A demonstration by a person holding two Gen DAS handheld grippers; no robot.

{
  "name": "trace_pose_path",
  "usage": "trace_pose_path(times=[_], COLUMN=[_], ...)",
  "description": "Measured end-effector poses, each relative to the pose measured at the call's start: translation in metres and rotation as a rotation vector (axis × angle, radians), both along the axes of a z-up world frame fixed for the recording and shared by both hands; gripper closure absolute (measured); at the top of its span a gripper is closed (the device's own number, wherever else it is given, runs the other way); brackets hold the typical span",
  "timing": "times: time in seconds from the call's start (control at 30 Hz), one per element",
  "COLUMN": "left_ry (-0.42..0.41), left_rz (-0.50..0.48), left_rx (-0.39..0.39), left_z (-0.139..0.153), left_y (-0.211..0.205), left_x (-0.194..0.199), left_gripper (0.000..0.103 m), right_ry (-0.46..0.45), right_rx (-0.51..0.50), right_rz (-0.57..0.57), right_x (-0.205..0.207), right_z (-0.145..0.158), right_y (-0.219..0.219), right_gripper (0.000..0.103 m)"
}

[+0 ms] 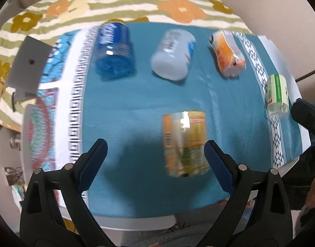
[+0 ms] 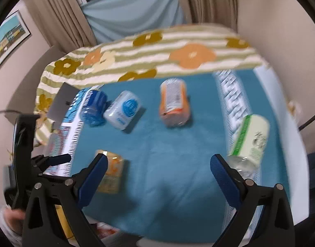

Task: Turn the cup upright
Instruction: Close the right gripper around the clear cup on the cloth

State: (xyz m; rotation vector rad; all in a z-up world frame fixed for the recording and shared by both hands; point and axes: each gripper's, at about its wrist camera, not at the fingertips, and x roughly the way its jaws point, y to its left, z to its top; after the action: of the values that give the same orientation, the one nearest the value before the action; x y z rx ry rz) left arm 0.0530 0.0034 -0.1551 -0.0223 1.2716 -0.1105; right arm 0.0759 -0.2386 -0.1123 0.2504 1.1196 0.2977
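Both your claws, left gripper (image 1: 155, 150) and right gripper (image 2: 158, 165), gape wide, holding nothing. The yellow-orange labelled clear plastic cup (image 1: 185, 143) lies sideways on the teal cloth (image 1: 136, 111), just beside your left gripper's right finger (frames blurred). Clip it off-centre and it'll likely roll away.

A teal cloth with patterned white borders (image 1: 136, 103) spreads beneath and ahead of the fingers; beyond it lie a flowered striped quilt (image 2: 149, 57) and beige curtains (image 2: 60, 16).

Bare teal cloth (image 1: 136, 94) lies open in the middle; the yellow cup (image 1: 185, 143) and green cup (image 1: 277, 94) block the sides.
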Motion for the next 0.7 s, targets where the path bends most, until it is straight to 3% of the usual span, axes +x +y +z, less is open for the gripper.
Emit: trace_pose_path(times=[0.23, 0.5, 0.7], left_ry=[-0.032, 0.009, 0.048], left_rz=[0.087, 0.151, 0.169], left_rx=[0.012, -0.067, -0.100], left_z=[0.002, -0.018, -0.037], left_y=[0.047, 0.092, 0.104], left_x=[-0.011, -0.028, -0.032], left_gripper=[0.000, 0.000, 0.000], right_ry=[0.223, 0.461, 0.588], right_rx=[0.103, 0.116, 0.098], right_rz=[0.063, 0.138, 0.168], right_x=[0.030, 0.051, 0.069], right_z=[-0.017, -0.067, -0.097], right_y=[0.038, 0.091, 0.106], right_gripper=[0.004, 0.004, 0.018])
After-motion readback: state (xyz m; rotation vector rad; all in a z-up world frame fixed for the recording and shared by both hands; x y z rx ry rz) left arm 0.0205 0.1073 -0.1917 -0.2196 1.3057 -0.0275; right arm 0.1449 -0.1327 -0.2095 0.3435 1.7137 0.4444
